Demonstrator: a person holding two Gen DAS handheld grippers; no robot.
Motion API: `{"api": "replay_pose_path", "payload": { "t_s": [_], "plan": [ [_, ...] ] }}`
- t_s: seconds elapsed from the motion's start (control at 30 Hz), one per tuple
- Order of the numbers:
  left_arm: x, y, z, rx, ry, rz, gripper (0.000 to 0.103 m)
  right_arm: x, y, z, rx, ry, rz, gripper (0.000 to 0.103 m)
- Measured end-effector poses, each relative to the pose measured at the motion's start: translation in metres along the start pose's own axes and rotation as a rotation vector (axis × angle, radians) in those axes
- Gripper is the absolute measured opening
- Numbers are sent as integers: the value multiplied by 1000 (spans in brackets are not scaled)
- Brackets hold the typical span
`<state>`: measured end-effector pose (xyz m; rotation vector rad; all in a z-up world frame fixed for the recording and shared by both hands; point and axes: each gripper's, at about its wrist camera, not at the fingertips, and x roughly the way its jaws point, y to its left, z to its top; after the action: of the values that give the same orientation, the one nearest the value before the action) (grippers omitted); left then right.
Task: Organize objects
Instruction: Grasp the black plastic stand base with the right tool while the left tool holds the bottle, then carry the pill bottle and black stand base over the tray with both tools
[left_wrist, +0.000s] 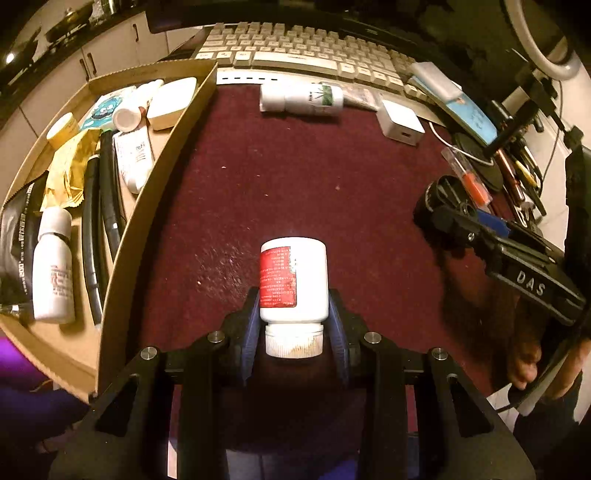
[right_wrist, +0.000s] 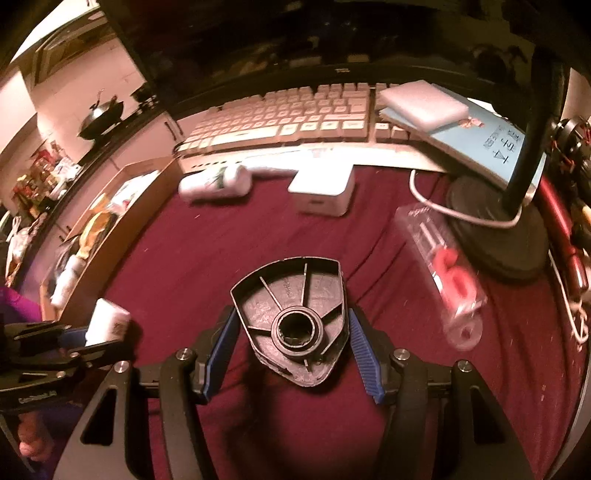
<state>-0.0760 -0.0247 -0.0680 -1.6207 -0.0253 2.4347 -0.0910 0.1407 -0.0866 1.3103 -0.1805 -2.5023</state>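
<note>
Where cardboard tray (left_wrist: 162, 155) sits: bottles, tubes, packets inside.

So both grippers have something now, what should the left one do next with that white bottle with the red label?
Probably carry the white red-labelled bottle, clamped in the left gripper, left over the brown cardboard tray wall and set it down there: similar white bottles already lie inside, and this one is lifted off the maroon cloth.

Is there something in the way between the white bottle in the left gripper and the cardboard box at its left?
Nothing visible on the cloth blocks it. The white bottle in the left gripper only has to pass over the near wall of the cardboard box. Inside, tubes and another bottle fill much of the floor.
</note>
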Motion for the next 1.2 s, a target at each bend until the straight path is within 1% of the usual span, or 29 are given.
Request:
{"api": "replay_pose_path", "payload": {
  "t_s": [0.1, 0.23, 0.63, 0.77, 0.87, 0.93, 1.0, 1.2],
  "plan": [
    [-1, -6, -2, 0, -5, -2, 34, -8, 9, -7, -19, -1, 11, 60],
    [-12, -8, -8, -10, -32, -11, 34, -21, 18, -14, -26, -15, 28, 60],
    [-58, -5, -29, -40, -118, -13, 34, -63, 55, -24, -88, -80, 66, 60],
    [-76, 2, -33, -55, -151, -18, 34, -77, 67, -26, -110, -99, 76, 60],
    [-88, 8, -36, -67, -173, -14, 34, -83, 74, -26, -114, -98, 89, 60],
    [-94, 14, -36, -81, -179, -27, 34, -86, 80, -26, -121, -98, 102, 60],
    [-99, 21, -36, -96, -181, -40, 34, -86, 85, -26, -128, -94, 110, 60],
    [-104, 46, -29, -143, -190, -23, 34, -78, 99, -24, -155, -75, 126, 60]
  ]
}}
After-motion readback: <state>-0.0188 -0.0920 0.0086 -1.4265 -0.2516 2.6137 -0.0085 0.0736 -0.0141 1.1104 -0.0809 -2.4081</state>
